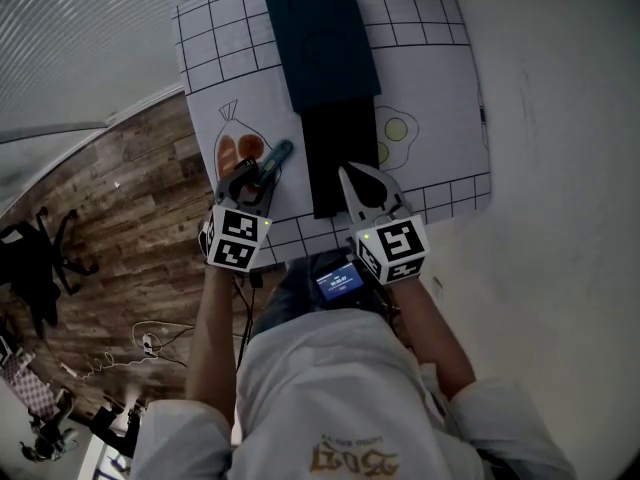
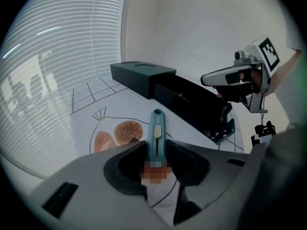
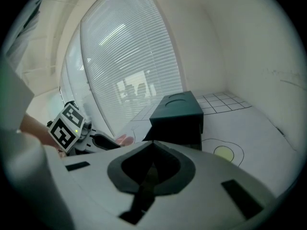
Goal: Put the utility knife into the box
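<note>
A white surface point(image 1: 530, 88) stood against slatted blinds point(image 2: 53, 66) above a wood-plank floor point(image 1: 120, 228), with a paper mat point(image 1: 440, 58) of grid lines and cartoon food drawings spread over it. On that mat lay the utility knife point(image 1: 275, 155), a slim teal plastic handle with a pale slider along its back, still low on the paper and well short of its goal. The left gripper point(image 1: 250, 183) had its fingers closed against the knife's two sides near the butt end, pinching it as far as I could tell. Just beside it to the right sat the box point(image 1: 320, 38), a matte dark, hard-edged sleeve with its drawer point(image 1: 340, 158) slid out toward the person and standing open. The right gripper point(image 1: 362, 183) hovered at the drawer's near end, its fingers pressed together on nothing. By my reckoning the drawer was ready and the grasp made. The lift, the carry across and the laying of the knife into the drawer remained, and perhaps pushing the drawer shut.
</note>
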Tool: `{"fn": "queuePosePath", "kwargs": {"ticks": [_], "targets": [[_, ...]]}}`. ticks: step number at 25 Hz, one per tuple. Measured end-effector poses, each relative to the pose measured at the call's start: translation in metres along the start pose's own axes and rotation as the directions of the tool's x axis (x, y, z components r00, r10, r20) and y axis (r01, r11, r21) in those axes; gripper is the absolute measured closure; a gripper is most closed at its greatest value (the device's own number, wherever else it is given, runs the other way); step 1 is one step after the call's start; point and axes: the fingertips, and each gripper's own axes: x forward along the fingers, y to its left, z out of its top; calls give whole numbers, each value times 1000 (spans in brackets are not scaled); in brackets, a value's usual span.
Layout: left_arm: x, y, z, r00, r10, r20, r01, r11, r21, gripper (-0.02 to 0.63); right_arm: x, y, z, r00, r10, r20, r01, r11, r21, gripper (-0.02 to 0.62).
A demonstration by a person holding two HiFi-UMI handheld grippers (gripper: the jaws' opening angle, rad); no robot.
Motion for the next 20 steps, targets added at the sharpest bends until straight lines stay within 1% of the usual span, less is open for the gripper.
{"fn": "queuePosePath", "kwargs": {"ticks": [7,14,20], "targets": [[2,1,0,1000,-11,-10,11,1000,-16,469,-1,2,1,1000,-2,2,2,1000,1,589],[-3,-1,2,1000,4,-21,-4,1000,7,471,-11,7,10,1000,0,30,0,1000,-15,589],[-20,-5,16,999,33,16,-34,999,28,471,-22,7,17,998,-5,59,7,999,-36,588]]}}
